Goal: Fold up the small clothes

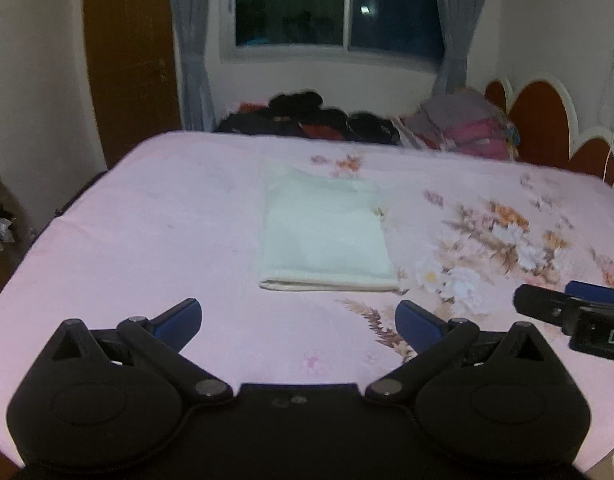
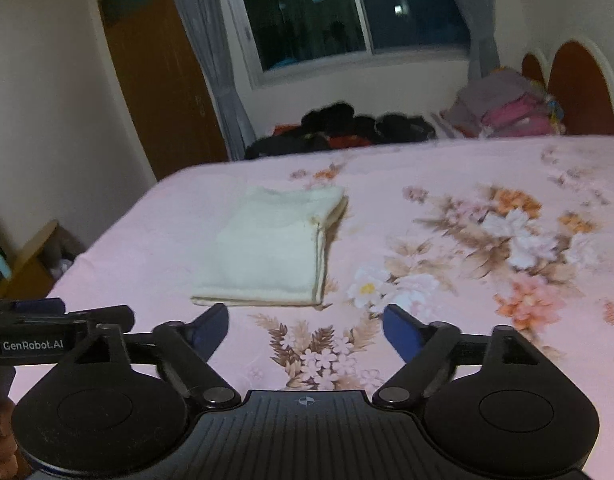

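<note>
A small pale cloth [image 1: 325,232] lies folded into a flat rectangle on the pink floral bedsheet [image 1: 147,220], its folded edge towards me. My left gripper [image 1: 299,322] hovers just short of that edge, open, nothing between its blue pads. In the right wrist view the same cloth [image 2: 273,246] lies ahead and slightly left. The right gripper [image 2: 305,328] is open and empty too, held above the sheet [image 2: 447,360] near a flower print. Each gripper shows at the edge of the other's view: the right one [image 1: 575,308], the left one [image 2: 59,320].
A heap of dark clothes [image 1: 307,118] lies beyond the bed's far edge, with a pile of grey and pink clothes [image 1: 463,124] to its right by the headboard [image 1: 547,120]. A wooden door [image 1: 129,60] and a curtained window [image 1: 335,4] stand behind. A box [image 2: 35,260] sits on the floor left.
</note>
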